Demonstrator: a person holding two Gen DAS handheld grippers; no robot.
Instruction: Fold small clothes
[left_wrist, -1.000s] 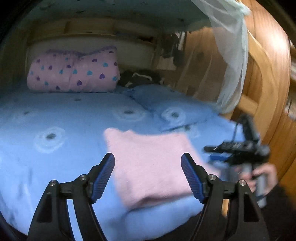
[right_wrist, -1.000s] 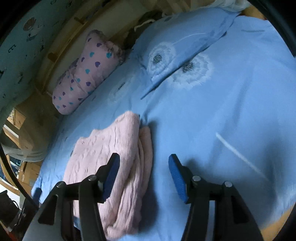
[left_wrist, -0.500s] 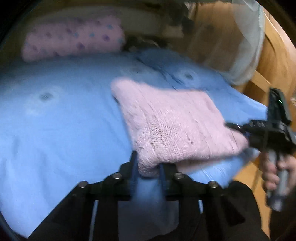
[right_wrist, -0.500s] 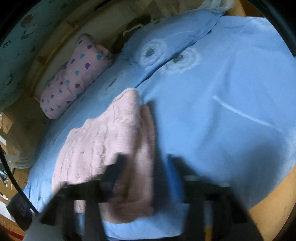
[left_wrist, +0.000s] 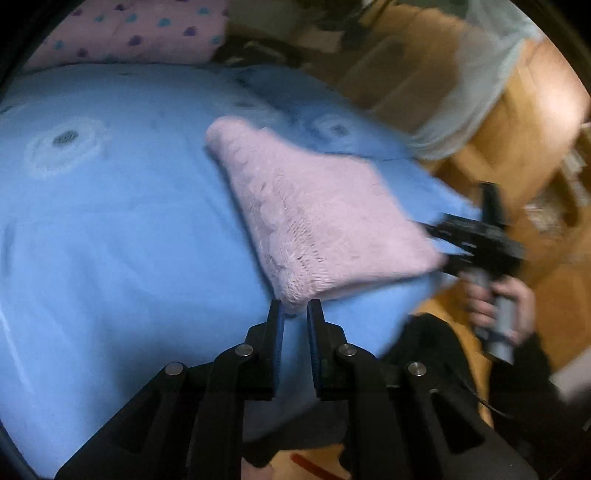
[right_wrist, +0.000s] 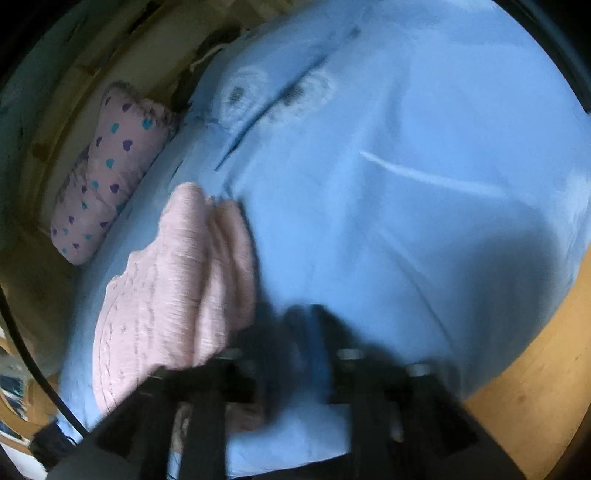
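Sweater (left_wrist: 325, 221), a pink knit already folded into a thick pad, lies on the bed (left_wrist: 110, 229) right ahead of my left gripper (left_wrist: 294, 314) and reaches away from it toward the far right. Its near corner sits between the left gripper's fingers, which are closed almost fully with only a narrow gap; I judge they are pinching that corner, though the contact itself is small in the view. On the sweater's right corner I see my right gripper (left_wrist: 439, 240) pressed against the edge, and in the right wrist view the sweater (right_wrist: 173, 288) lies to the left of that gripper (right_wrist: 288, 325). That view is too smeared to show how far its jaws are open or whether cloth is in them, so I cannot tell.

I expect the knit to be light, soft and floppy, with no stiffness. Lifted by one corner, the layers would sag and slide apart. The yarn should grip well on the pads, not slip, but it stretches. I would hold both near corners, biting through every layer at the fold, and keep the edge taut between the two grippers.

Behind it, far from both grippers, a heart-print pillow (left_wrist: 129, 33) rests at the head of the bed.
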